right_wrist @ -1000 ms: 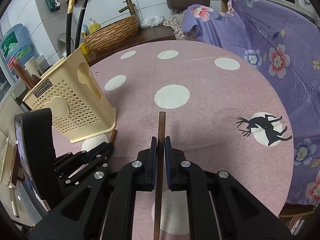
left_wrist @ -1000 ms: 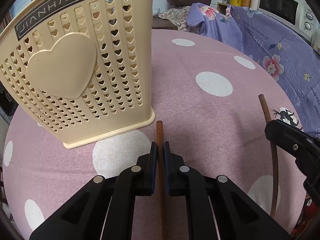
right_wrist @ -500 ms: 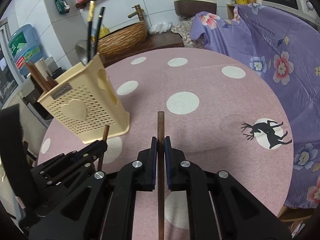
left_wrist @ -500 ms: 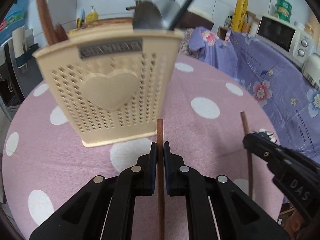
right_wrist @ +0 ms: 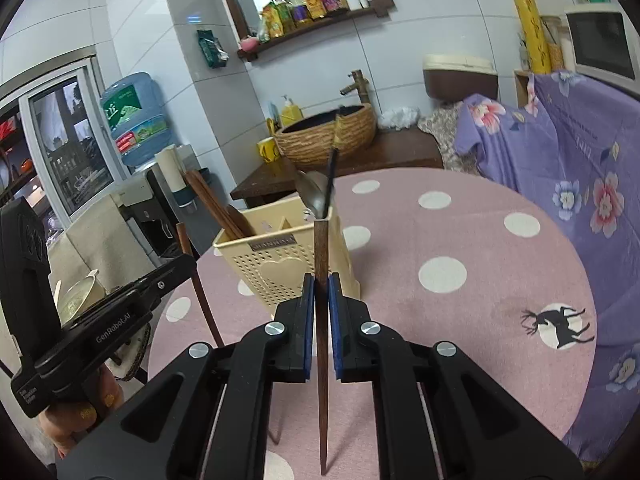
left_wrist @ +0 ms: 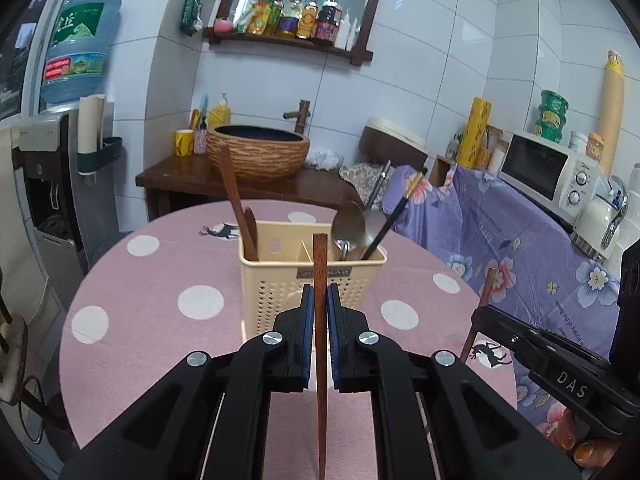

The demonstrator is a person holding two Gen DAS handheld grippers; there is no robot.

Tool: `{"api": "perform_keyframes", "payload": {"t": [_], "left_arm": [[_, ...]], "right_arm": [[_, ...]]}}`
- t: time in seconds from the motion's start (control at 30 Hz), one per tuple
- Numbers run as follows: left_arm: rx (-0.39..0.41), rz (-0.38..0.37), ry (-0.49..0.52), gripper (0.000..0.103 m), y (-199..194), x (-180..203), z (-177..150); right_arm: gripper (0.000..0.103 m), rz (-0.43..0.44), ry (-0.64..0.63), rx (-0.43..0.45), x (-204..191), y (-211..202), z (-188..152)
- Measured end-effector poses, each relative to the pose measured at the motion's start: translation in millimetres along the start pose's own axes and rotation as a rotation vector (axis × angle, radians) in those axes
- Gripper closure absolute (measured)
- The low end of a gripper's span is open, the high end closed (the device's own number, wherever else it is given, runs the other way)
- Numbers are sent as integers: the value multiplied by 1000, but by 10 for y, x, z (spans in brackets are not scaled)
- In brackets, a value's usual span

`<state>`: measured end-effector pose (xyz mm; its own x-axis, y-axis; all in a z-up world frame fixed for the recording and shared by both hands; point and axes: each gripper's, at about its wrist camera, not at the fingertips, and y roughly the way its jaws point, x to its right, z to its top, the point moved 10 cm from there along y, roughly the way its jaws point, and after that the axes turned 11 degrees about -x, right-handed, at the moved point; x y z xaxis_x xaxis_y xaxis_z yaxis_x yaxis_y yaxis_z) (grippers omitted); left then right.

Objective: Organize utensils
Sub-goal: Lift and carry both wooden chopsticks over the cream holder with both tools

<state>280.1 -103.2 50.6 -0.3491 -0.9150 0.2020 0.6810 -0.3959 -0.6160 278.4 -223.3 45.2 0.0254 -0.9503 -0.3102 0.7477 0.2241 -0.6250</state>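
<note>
We hold one wooden chopstick [left_wrist: 319, 280] in the left tongs [left_wrist: 319, 306] and a second chopstick [right_wrist: 321, 264] in the right tongs [right_wrist: 321, 296], both clamped tight. The cream holder [left_wrist: 276, 280] stands on the desk [left_wrist: 160, 280] straight ahead of the left tongs, nearer them.

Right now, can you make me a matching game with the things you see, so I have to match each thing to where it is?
Things:
1. left chopstick
2. right chopstick
3. metal spoon
4. holder

Places:
A. standing in the holder's right compartment
B. clamped in the right gripper
C. on the pink dotted table
D. clamped in the left gripper

Pairs: 1-D, 2-B, 3-A, 4-C
</note>
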Motion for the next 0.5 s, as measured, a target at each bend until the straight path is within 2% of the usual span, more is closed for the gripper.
{"api": "perform_keyframes", "payload": {"t": [0.13, 0.5], "left_arm": [[28, 11, -3, 95, -110, -49, 59], [38, 12, -21, 95, -182, -148, 62]], "right_arm": [[95, 15, -23, 14, -117, -83, 83], [95, 4, -61, 18, -210, -106, 152]]}}
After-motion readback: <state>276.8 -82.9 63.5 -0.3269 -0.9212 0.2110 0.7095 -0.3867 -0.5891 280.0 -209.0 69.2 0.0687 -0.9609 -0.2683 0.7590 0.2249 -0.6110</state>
